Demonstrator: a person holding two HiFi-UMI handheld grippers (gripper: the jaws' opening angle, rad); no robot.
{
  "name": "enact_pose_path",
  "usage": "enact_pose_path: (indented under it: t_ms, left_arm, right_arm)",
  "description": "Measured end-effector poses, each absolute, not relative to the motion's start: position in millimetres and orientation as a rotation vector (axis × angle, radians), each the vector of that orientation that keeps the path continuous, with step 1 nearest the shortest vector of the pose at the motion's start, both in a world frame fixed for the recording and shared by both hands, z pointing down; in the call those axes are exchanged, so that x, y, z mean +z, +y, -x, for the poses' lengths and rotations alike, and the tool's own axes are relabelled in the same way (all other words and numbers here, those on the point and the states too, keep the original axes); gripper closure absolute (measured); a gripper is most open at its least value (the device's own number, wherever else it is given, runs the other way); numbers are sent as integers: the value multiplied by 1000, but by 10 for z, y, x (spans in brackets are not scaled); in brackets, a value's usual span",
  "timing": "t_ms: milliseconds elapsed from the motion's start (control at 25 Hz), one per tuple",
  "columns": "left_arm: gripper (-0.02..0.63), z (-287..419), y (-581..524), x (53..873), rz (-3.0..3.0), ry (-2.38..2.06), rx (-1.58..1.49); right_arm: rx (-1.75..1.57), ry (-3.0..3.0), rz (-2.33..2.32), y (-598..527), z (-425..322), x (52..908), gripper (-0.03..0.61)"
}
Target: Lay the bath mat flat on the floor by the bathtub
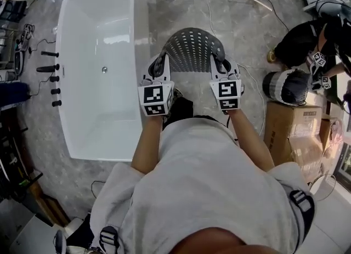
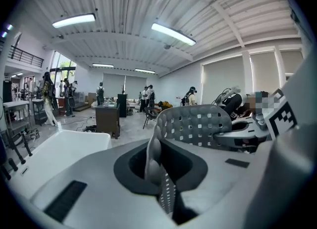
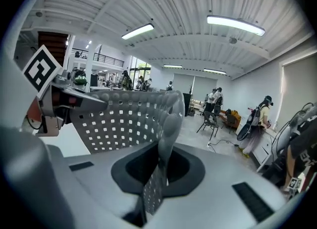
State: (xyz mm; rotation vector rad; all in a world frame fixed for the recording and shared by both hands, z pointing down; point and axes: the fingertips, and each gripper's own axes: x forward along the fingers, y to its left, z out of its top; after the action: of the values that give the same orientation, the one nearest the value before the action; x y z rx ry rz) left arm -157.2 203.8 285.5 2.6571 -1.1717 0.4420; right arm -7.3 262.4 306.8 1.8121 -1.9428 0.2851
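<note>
We hold the bath mat (image 1: 192, 47) by its two near corners. The left gripper (image 1: 159, 66) pinches one edge and the right gripper (image 1: 222, 65) the other, each pair of jaws pressed tight on the thin perforated sheet. The mat arches up between them in the air above the floor (image 1: 175, 0), with the bathtub (image 1: 98, 66) at its 9 o'clock. The main risk, as we judge it, is that hump: if we lower both hands while they sit this near each other, the mat could land buckled or folded on itself rather than flat. Such a thin edge grip may also slip if the far end catches on the tiles and drags. The mat could settle skewed to the tub's long side, or drift toward the cardboard boxes (image 1: 290, 124) at 3 o'clock. A cable (image 1: 207, 3) lying at 12 o'clock could end up under the far end and lift it. Our own torso covers the floor at 6 o'clock, and the mat's curve hides its far edge and the tiles beneath it.
</note>
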Motion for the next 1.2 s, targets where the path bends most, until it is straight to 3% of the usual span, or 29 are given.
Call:
enact_pose_path:
  t_ms: [560, 1200]
  left_arm:
    - [586, 1612, 1307, 3374, -2571, -1130, 505]
    - [586, 1897, 822, 4798, -2364, -1201, 776]
  right_arm:
    - [345, -1987, -1576, 1871, 73, 3617, 554]
    - [467, -1988, -1336, 1631, 443, 5178, 554]
